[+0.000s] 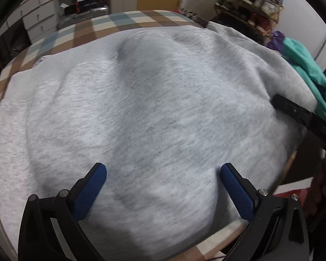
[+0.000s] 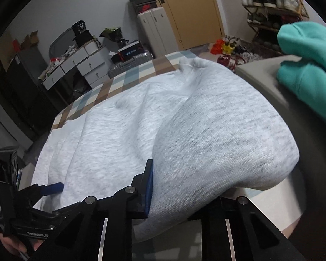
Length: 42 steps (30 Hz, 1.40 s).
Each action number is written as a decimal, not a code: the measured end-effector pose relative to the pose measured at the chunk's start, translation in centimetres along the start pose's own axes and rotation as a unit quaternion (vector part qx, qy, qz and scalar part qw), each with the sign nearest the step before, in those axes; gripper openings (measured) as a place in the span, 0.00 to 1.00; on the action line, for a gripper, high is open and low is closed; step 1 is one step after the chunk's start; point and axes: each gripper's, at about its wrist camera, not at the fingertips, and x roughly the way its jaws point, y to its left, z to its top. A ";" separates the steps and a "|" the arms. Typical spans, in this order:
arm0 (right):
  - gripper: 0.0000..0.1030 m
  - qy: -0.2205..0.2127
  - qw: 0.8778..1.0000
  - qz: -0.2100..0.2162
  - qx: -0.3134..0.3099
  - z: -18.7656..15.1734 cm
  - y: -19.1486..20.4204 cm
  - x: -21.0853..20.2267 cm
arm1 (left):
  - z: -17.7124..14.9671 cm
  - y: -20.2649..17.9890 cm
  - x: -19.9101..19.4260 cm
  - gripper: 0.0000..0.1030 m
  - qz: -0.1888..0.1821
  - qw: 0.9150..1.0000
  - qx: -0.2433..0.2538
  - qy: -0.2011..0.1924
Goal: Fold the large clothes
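Grey sweatshirt (image 1: pixel 154 100) lies spread over my checked bedcover (image 1: pixel 119 21), its right edge lifted into a fold. My right gripper (image 2: pixel 163 187) is pinched on that raised fold; only its left pad shows, cloth hiding the other. My left gripper (image 1: pixel 163 174) hovers over the near hem, jaws wide apart, holding nothing. Teal garment (image 2: pixel 310 65) sits beyond, near the shoe rack (image 1: pixel 250 2).

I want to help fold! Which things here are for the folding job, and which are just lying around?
For folding: grey sweatshirt, left gripper, right gripper, checked blanket underneath.

Just lying about: teal garment, shoe rack, white drawers, suitcase.
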 end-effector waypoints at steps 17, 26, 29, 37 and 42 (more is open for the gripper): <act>0.37 0.043 0.981 0.044 0.186 -0.4 -5.9 4.1 | 0.0 -1.7 -0.7 0.99 -0.022 1.000 -0.005 0.017; 0.22 -0.069 0.994 -0.047 -0.066 0.9 0.9 0.3 | 1.0 2.2 0.5 0.99 -0.008 0.997 -0.071 0.021; 0.21 -0.101 0.982 -0.061 -0.150 1.2 3.4 -0.9 | 1.1 0.8 1.1 0.99 0.015 0.999 -0.047 0.020; 0.21 -0.142 0.952 -0.095 -0.254 3.7 5.4 -4.4 | 3.2 -2.4 2.6 0.99 -0.053 0.998 -0.031 0.023; 0.21 -0.166 0.885 -0.131 -0.415 2.2 9.8 -5.9 | 5.5 -5.4 4.2 0.99 -0.114 0.993 -0.005 0.018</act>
